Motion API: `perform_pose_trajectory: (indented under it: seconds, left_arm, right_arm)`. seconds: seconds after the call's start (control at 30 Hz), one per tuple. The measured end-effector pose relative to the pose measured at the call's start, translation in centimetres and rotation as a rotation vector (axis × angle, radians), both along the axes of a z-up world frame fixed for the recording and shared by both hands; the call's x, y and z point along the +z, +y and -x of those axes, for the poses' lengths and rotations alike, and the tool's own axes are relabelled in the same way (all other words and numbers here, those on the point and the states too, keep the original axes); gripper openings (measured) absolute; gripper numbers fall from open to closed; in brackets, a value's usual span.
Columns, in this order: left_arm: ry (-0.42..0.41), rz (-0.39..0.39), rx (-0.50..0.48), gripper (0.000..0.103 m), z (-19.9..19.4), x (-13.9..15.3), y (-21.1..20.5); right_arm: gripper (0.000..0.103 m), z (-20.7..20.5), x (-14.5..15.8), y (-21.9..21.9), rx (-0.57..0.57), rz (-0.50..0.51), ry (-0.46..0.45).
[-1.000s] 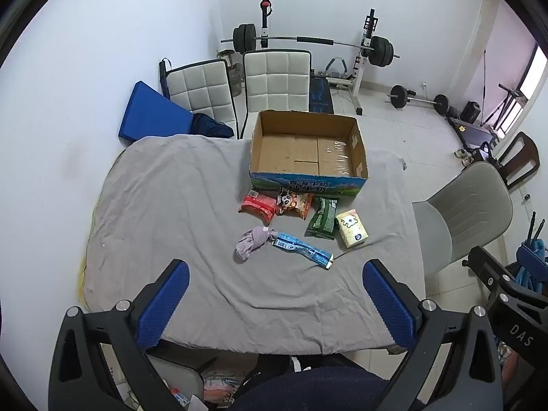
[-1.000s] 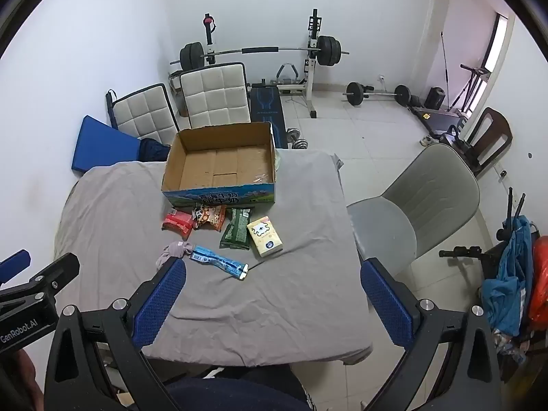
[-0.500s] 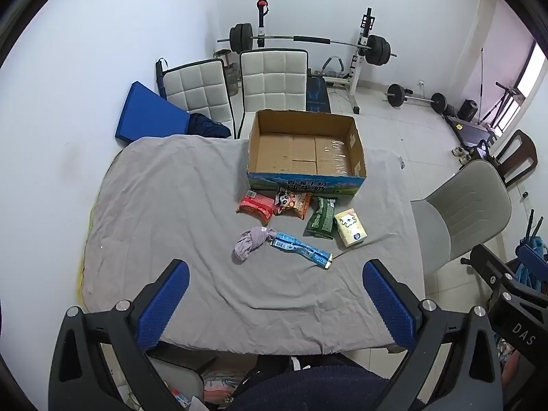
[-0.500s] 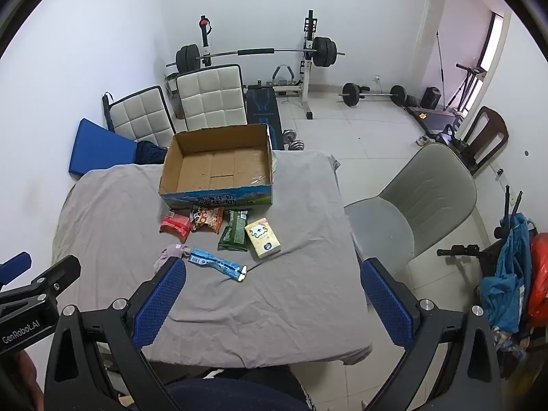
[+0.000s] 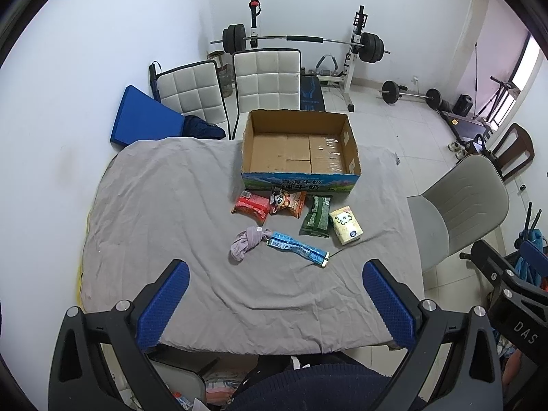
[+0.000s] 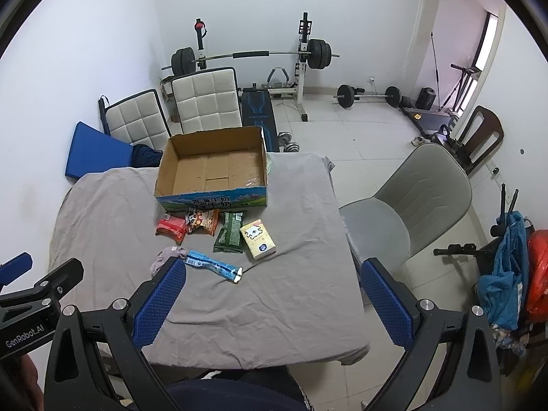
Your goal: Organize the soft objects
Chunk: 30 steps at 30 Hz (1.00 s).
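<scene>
An open, empty cardboard box (image 5: 300, 149) (image 6: 212, 167) stands at the far side of a grey-covered table (image 5: 164, 205). In front of it lie a red packet (image 5: 250, 204), an orange snack bag (image 5: 287, 201), a green packet (image 5: 318, 216), a yellow tissue pack (image 5: 346, 225), a blue packet (image 5: 297, 248) and a crumpled mauve cloth (image 5: 248, 241). My left gripper (image 5: 274, 304) is open and empty, high above the table's near edge. My right gripper (image 6: 272, 304) is open and empty, likewise above the near edge.
A grey chair (image 5: 459, 219) stands at the table's right. Two white padded chairs (image 5: 267, 78) and a blue mat (image 5: 144, 120) are behind the table. A barbell rack (image 5: 301, 39) and weights stand against the far wall.
Both views shift slightly; the table and items sit a little lower and farther, as both grippers rise or draw back a little. Nothing on the table has moved.
</scene>
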<state>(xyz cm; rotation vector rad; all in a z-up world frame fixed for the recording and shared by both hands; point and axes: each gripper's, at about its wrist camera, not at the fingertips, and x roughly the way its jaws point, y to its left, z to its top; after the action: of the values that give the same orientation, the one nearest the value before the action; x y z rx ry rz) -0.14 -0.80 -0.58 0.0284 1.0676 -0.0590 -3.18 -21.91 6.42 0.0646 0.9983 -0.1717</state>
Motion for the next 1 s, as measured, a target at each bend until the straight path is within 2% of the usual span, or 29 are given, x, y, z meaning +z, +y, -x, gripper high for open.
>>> perform_pose_trajectory:
  seconds: [1.0]
  left_arm:
    - [-0.022, 0.000, 0.010, 0.103, -0.54, 0.65, -0.49]
  right_arm:
    - [0.103, -0.14, 0.59, -0.09, 0.002, 0.002, -0.014]
